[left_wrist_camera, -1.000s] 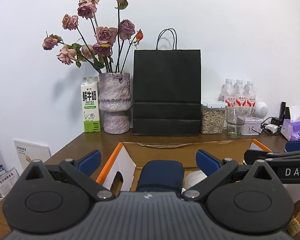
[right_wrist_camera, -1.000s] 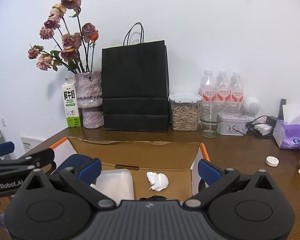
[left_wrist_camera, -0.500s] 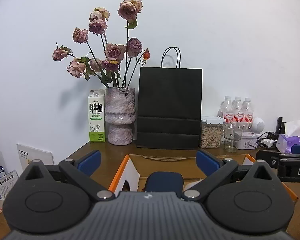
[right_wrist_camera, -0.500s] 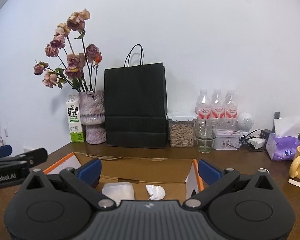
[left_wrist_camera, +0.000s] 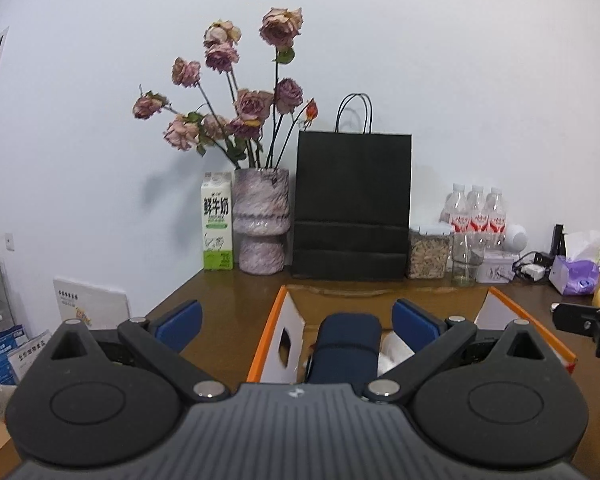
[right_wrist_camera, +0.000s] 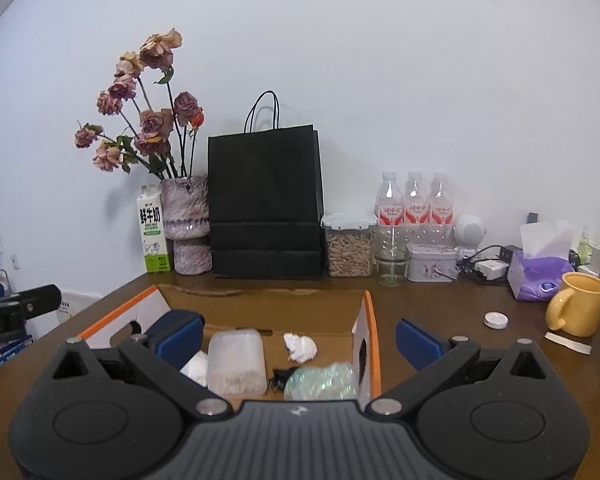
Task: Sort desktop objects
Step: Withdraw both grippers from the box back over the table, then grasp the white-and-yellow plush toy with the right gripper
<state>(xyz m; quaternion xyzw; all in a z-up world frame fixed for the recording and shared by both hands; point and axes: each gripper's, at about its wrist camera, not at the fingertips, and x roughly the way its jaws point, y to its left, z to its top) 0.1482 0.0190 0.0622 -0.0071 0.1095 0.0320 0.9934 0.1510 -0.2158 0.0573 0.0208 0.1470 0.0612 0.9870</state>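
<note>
Cardboard box (right_wrist_camera: 260,312) open-topped on brown surface (right_wrist_camera: 439,304), orange-edged flaps up, both hand-held grippers (left_wrist_camera: 296,322) (right_wrist_camera: 298,338) spread wide, empty, above its near rim, yellow mug (right_wrist_camera: 577,308) well right.

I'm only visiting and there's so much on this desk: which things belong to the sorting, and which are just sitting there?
Sorting job:
cardboard box
plastic container
crumpled paper
navy case
yellow mug and small white disc, probably next

Likely just sitting there:
black paper bag
vase of dried roses
milk carton
water bottles
</note>
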